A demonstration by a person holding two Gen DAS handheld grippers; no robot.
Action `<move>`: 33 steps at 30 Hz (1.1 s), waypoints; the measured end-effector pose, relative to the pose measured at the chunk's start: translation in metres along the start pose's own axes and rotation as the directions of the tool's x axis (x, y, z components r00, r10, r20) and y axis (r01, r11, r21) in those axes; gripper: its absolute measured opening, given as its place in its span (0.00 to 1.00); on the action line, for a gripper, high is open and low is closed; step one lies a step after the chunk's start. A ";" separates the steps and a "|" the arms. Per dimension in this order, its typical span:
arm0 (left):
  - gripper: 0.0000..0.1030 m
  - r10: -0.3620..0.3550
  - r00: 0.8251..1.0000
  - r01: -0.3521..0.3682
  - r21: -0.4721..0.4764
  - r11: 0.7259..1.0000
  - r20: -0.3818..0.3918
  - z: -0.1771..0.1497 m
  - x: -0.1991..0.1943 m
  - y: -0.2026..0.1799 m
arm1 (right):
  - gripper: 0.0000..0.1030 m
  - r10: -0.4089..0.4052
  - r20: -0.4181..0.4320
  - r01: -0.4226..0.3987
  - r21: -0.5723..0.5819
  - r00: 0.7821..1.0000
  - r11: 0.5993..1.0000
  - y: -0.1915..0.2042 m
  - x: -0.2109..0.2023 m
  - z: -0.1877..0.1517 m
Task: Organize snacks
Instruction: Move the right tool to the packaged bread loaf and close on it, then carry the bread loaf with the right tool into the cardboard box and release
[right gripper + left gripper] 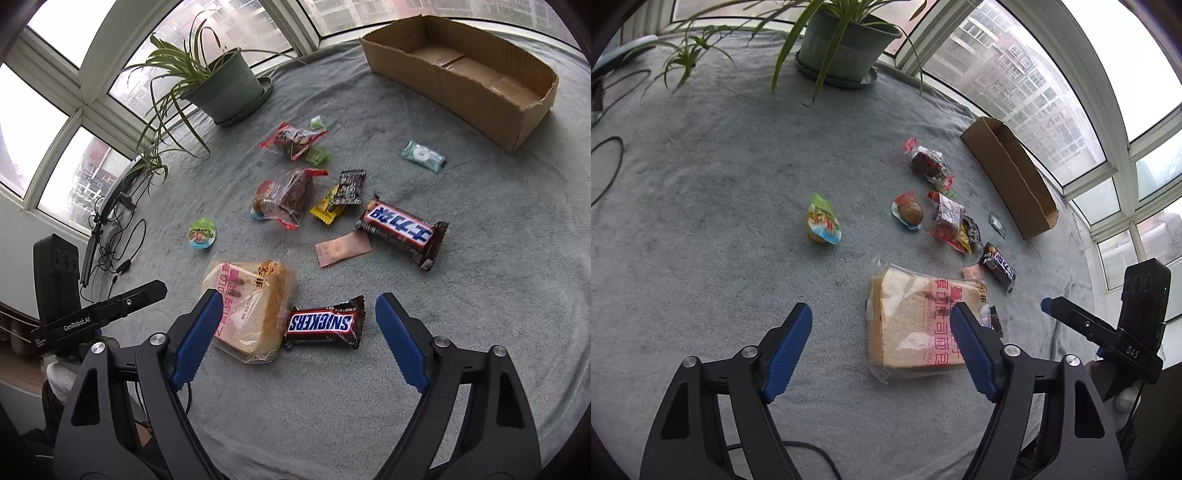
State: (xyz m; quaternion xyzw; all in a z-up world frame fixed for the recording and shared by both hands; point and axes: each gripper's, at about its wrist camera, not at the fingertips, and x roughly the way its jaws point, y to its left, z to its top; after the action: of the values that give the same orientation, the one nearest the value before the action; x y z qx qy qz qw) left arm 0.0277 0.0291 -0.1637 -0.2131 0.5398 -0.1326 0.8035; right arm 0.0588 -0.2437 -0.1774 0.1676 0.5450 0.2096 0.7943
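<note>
While both grippers hang empty, jaws apart, I aim right gripper (295, 325) at Snickers bar (323, 325), touching bread pack (251, 306) near table's front edge. Straddle bar only; cardboard box (458, 74) at far-right corner. Left gripper (881, 339) beside bread.

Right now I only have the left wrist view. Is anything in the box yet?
Observer: No. The right wrist view looks into the box, and only bare cardboard shows inside.
Operator: What's the dark wrapper poking out beside the bread?
Observer: A Snickers bar, lying flat right beside the bread.
Operator: Is the right gripper on it?
Observer: No. The right gripper is open. The bar shows between its fingers, and neither pad touches it.
</note>
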 end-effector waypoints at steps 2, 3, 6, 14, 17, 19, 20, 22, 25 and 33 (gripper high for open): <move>0.64 -0.021 1.000 0.021 0.001 1.000 -0.022 -0.002 0.004 0.000 | 0.76 0.029 -0.030 -0.029 0.001 0.999 1.000 0.002 0.009 -0.002; 0.64 -0.030 0.999 0.031 0.004 1.000 -0.032 -0.003 0.006 0.000 | 0.73 0.040 -0.044 -0.040 0.000 0.998 0.999 0.004 0.013 -0.002; 0.55 -0.044 0.997 0.044 0.003 0.999 -0.059 -0.004 0.015 0.001 | 0.68 0.059 -0.079 -0.059 -0.004 0.995 0.998 0.008 0.024 -0.004; 0.53 -0.068 0.992 0.067 -0.011 0.998 -0.105 -0.006 0.031 0.004 | 0.58 0.067 -0.143 -0.071 -0.025 0.988 0.997 0.017 0.048 -0.004; 0.45 -0.079 0.990 0.077 -0.015 0.997 -0.113 -0.006 0.034 0.006 | 0.48 0.069 -0.161 -0.075 -0.032 0.984 0.997 0.019 0.054 -0.005; 0.42 -0.082 0.989 0.081 -0.016 0.997 -0.120 -0.006 0.037 0.006 | 0.40 0.083 -0.170 -0.090 -0.033 0.982 0.995 0.020 0.057 -0.005; 0.40 -0.080 0.989 0.079 -0.014 0.997 -0.123 -0.006 0.038 0.007 | 0.39 0.080 -0.173 -0.088 -0.038 0.982 0.995 0.021 0.058 -0.005; 0.37 -0.082 0.988 0.080 -0.016 0.997 -0.130 -0.007 0.041 0.007 | 0.39 0.077 -0.173 -0.086 -0.048 0.982 0.995 0.022 0.059 -0.005; 0.33 -0.089 0.988 0.089 -0.006 0.996 -0.125 -0.008 0.041 0.006 | 0.38 0.082 -0.173 -0.092 -0.052 0.981 0.994 0.022 0.058 -0.005; 0.33 -0.072 0.991 0.076 0.032 0.997 -0.113 -0.006 0.036 -0.008 | 0.37 0.087 -0.129 -0.097 -0.075 0.988 0.992 0.026 0.043 0.000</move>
State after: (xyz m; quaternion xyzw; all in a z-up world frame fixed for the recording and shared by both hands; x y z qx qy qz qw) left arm 0.0362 0.0050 -0.1913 -0.2107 0.5732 -0.1835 0.7703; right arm 0.0686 -0.1994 -0.1986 0.1468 0.5765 0.2782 0.7541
